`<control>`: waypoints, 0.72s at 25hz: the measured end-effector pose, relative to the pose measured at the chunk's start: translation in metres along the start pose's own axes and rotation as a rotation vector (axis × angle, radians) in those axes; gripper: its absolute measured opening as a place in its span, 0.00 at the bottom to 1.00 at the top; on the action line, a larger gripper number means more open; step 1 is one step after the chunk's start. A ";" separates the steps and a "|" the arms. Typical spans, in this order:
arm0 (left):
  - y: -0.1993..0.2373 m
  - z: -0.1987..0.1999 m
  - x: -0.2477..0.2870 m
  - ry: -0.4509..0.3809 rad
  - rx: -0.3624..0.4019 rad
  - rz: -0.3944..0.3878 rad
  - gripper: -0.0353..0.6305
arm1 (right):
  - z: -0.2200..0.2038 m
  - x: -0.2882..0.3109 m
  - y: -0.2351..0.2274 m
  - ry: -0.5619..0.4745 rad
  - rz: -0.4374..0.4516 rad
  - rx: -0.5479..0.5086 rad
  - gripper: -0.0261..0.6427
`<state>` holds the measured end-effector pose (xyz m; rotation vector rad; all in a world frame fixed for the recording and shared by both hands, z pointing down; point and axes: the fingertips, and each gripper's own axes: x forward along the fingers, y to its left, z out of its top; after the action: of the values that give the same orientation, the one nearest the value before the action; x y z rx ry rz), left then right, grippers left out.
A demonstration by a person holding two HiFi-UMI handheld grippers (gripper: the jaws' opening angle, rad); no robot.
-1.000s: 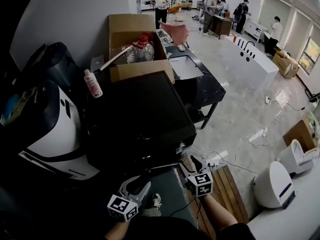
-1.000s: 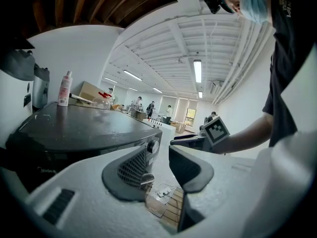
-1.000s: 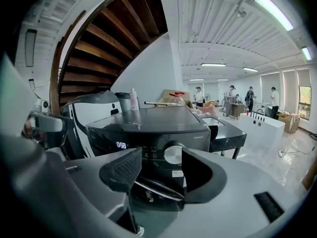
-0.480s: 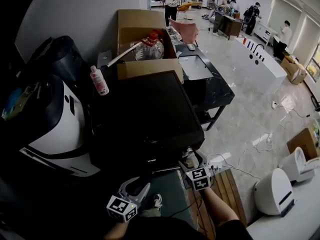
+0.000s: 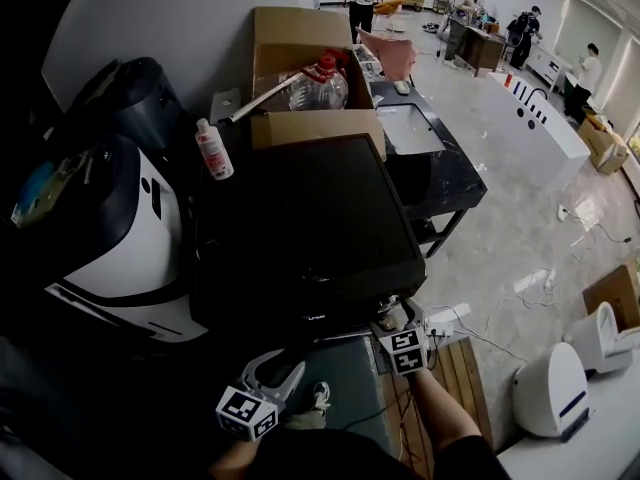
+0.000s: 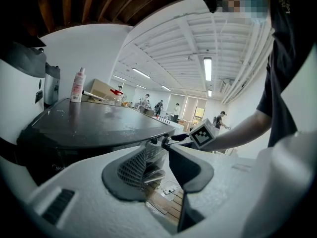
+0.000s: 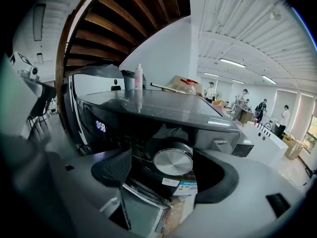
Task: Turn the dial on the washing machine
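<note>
The black washing machine fills the middle of the head view. Its round silver dial sits on the dark front panel, to the right of a lit blue display. My right gripper points at the dial. Its jaws have just been opening and now stand wide on either side of the dial, with the pads clear of it. In the head view the right gripper is tucked under the machine's front edge. My left gripper hangs lower left of it, jaws a little apart with nothing between them.
A white bottle stands at the machine's back left. Behind it is a cardboard box with a clear jug. A white and black appliance stands on the left, a dark sink counter on the right, and wooden slats on the floor.
The right gripper has drawn in and down toward the machine's front edge. The left gripper has barely shifted. The whole view has swung slightly.
</note>
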<state>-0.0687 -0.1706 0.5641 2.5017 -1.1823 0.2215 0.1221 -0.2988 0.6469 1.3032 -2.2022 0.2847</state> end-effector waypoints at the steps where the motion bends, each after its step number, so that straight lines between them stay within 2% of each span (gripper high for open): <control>1: 0.001 -0.001 -0.001 0.001 -0.003 0.001 0.26 | -0.003 0.002 -0.001 0.011 0.003 0.007 0.59; 13: 0.012 -0.006 -0.003 0.012 -0.020 0.015 0.26 | -0.019 0.013 -0.003 0.049 0.034 0.109 0.62; 18: 0.012 -0.009 0.000 0.019 -0.025 0.011 0.26 | -0.022 0.015 -0.005 0.030 0.050 0.160 0.62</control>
<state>-0.0780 -0.1742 0.5757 2.4670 -1.1844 0.2316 0.1282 -0.3023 0.6728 1.3187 -2.2269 0.5055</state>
